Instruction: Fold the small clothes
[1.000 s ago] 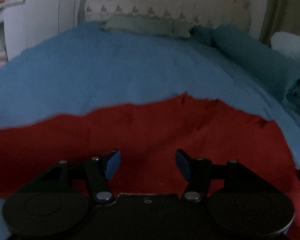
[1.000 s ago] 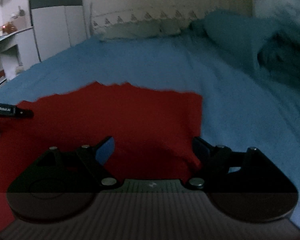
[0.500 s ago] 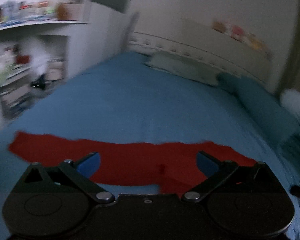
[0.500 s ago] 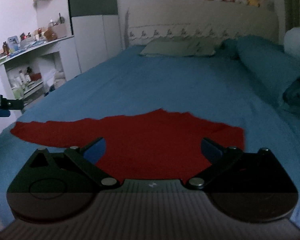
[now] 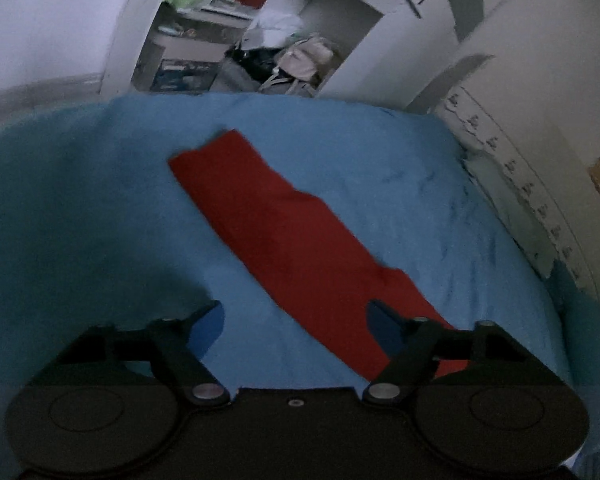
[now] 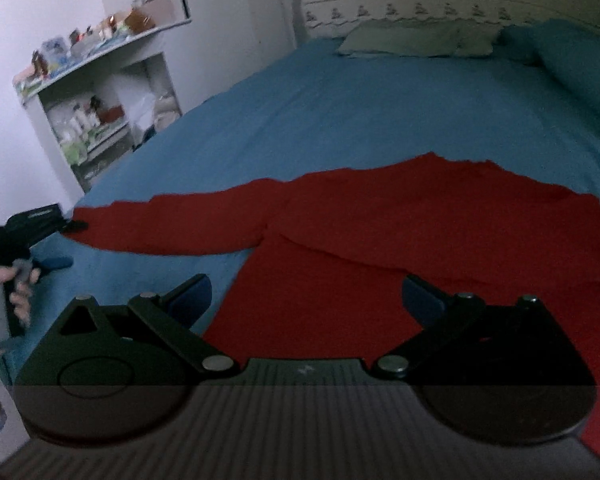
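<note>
A red long-sleeved top (image 6: 440,216) lies flat on the blue bed sheet (image 6: 360,100), one sleeve (image 6: 172,224) stretched out to the left. My right gripper (image 6: 306,284) hovers open over the top's near edge with nothing between its fingers. In the left wrist view the sleeve (image 5: 284,232) runs diagonally away from my left gripper (image 5: 296,312). Its jaws are closing but stand apart, and the sleeve's near end passes under the right finger (image 5: 384,328) without being pinched. The right wrist view shows the left gripper (image 6: 40,220) off the cuff, held by a hand (image 6: 4,288).
A pale pillow (image 6: 412,38) and a rolled blue duvet (image 6: 580,64) lie at the headboard end. A cluttered white shelf unit (image 6: 96,92) stands beside the bed's left edge, also seen past the sheet as shelf unit (image 5: 268,40). Bare sheet surrounds the top.
Both grippers have drawn back from the top. The left one swung out to the left and rolled, now looking along the sleeve; its jaws widened, then narrowed. The right one rose.
</note>
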Action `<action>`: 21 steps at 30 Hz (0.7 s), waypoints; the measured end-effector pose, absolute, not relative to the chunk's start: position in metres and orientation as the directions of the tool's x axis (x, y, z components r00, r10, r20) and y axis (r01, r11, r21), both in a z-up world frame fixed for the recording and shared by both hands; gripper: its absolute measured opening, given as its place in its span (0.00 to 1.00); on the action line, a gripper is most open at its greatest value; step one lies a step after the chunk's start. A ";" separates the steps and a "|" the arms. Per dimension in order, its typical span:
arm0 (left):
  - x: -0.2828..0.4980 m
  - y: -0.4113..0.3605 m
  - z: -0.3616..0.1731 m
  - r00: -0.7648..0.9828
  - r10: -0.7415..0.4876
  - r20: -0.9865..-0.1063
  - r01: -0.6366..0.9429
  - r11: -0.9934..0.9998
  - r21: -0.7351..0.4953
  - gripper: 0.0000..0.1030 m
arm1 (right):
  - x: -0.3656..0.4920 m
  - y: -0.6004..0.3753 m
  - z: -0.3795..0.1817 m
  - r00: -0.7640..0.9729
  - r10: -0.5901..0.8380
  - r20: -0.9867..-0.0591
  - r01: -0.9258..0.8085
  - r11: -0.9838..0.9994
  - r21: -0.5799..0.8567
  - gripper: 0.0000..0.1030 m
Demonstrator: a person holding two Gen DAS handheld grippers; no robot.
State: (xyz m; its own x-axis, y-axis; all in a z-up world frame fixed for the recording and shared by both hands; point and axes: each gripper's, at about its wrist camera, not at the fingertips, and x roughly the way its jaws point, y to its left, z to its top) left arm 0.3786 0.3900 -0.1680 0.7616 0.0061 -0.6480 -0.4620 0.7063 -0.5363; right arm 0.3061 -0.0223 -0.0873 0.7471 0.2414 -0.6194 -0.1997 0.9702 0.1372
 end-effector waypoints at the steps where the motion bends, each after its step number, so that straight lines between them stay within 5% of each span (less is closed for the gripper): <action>1: 0.384 0.394 -0.173 0.765 0.014 -0.644 -0.465 0.704 -0.536 0.71 | 0.310 -0.018 -0.090 0.746 0.237 -0.622 -0.203 0.971 0.125 1.00; 7: 0.413 0.407 -0.176 0.777 0.072 -0.625 -0.460 0.743 -0.486 0.57 | 0.332 -0.005 -0.111 0.731 0.241 -0.638 -0.204 0.970 0.133 1.00; 9: 0.419 0.408 -0.177 0.767 0.104 -0.634 -0.477 0.753 -0.453 0.41 | 0.336 -0.004 -0.118 0.725 0.242 -0.644 -0.199 0.970 0.141 1.00; 11: 0.423 0.410 -0.181 0.750 0.134 -0.648 -0.497 0.761 -0.417 0.07 | 0.339 -0.003 -0.124 0.720 0.246 -0.649 -0.197 0.969 0.148 1.00; 21: 0.415 0.380 -0.133 0.825 0.142 -0.547 -0.405 0.824 -0.396 0.04 | 0.337 -0.015 -0.122 0.748 0.245 -0.618 -0.174 0.969 0.173 1.00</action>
